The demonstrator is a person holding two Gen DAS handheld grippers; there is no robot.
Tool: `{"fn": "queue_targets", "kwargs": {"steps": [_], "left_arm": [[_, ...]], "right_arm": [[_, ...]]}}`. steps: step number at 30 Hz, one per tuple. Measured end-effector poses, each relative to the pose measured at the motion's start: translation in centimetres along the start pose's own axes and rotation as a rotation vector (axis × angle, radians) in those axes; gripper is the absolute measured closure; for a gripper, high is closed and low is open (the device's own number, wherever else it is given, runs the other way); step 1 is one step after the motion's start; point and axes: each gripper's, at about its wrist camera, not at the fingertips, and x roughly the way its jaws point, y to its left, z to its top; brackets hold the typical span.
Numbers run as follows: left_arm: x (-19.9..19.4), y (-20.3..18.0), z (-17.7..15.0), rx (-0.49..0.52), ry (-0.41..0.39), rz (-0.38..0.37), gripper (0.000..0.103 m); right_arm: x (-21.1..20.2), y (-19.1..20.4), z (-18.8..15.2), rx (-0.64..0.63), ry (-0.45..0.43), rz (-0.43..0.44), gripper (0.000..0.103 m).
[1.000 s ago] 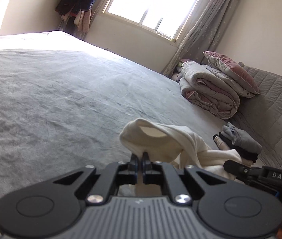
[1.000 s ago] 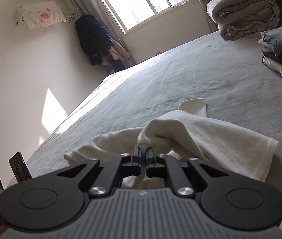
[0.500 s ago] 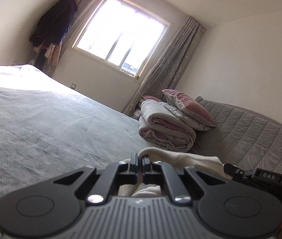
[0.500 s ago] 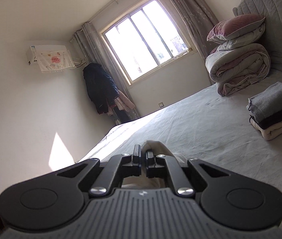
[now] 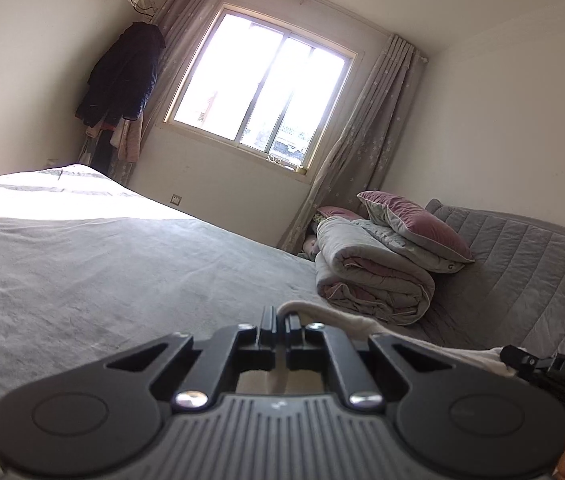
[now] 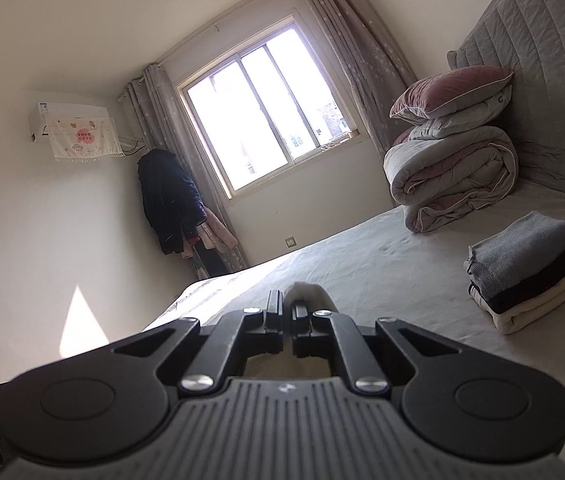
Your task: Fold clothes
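Note:
A cream white garment (image 5: 346,320) is pinched in my left gripper (image 5: 281,314), which is shut on its edge. The cloth stretches taut to the right toward my right gripper's black body (image 5: 554,368). In the right wrist view my right gripper (image 6: 287,302) is shut on another bunch of the same cream garment (image 6: 310,294), and only a small hump shows above the fingers. Most of the garment hangs below both grippers, hidden by their bodies. Both grippers are raised above the grey bed (image 5: 102,272).
A stack of folded clothes (image 6: 522,272), grey on black on cream, lies on the bed to the right. A rolled quilt (image 5: 374,276) with pillows (image 5: 414,224) sits against the grey headboard (image 5: 522,264). Dark coats (image 5: 122,76) hang beside the window (image 5: 258,96).
Both grippers have risen and tilted upward with the garment, lifting it off the bed. The views swung from the bed surface to the window and walls.

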Motion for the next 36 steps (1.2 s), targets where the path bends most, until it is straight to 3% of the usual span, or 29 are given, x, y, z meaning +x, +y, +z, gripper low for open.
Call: {"fn": "queue_targets", "kwargs": {"steps": [15, 23, 30, 33, 36], "left_arm": [[14.4, 0.7, -1.4, 0.146, 0.141, 0.132, 0.099], [22.1, 1.5, -3.6, 0.123, 0.221, 0.194, 0.099], [26.1, 2.4, -6.1, 0.059, 0.288, 0.246, 0.096], [26.9, 2.7, -7.0, 0.048, 0.325, 0.258, 0.086], [26.7, 2.9, -7.2, 0.037, 0.347, 0.258, 0.058]], "right_arm": [[10.9, -4.2, -2.6, -0.108, 0.078, -0.134, 0.097], [16.1, -6.5, -5.3, -0.162, 0.133, -0.178, 0.096], [18.9, -7.9, -6.9, -0.183, 0.205, -0.191, 0.096], [19.3, -8.5, -7.4, -0.164, 0.243, -0.183, 0.095], [19.2, -8.6, -8.0, -0.165, 0.279, -0.180, 0.090]]}}
